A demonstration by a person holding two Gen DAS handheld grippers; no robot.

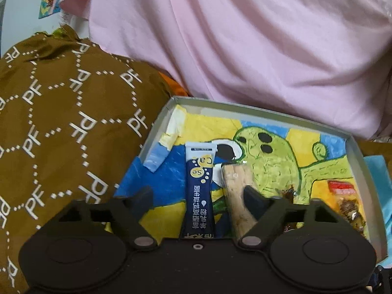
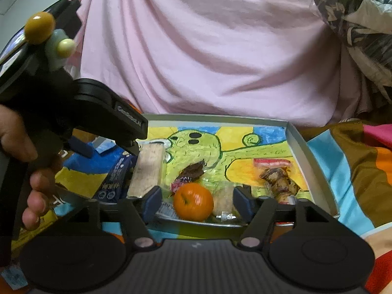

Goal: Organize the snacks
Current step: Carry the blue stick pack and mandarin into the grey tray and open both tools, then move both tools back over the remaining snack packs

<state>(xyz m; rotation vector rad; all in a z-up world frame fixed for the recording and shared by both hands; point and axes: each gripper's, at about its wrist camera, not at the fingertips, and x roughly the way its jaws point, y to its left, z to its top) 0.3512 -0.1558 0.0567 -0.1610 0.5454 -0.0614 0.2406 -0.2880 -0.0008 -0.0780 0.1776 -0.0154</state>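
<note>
Left wrist: my left tool is released over the dark blue sachet; my right tool is released around the orange mandarin.

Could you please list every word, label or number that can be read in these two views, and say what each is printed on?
"PF", repeated: on the brown patterned cloth.
"Ca" and "Se": in yellow bubbles on the dark blue sachet; its white Chinese characters are too blurred to read.
"GenRoboAI", roughly: embossed on the left hand-held gripper body, too faint to confirm.
Red label on the clear snack packet: too blurred to read.
</note>
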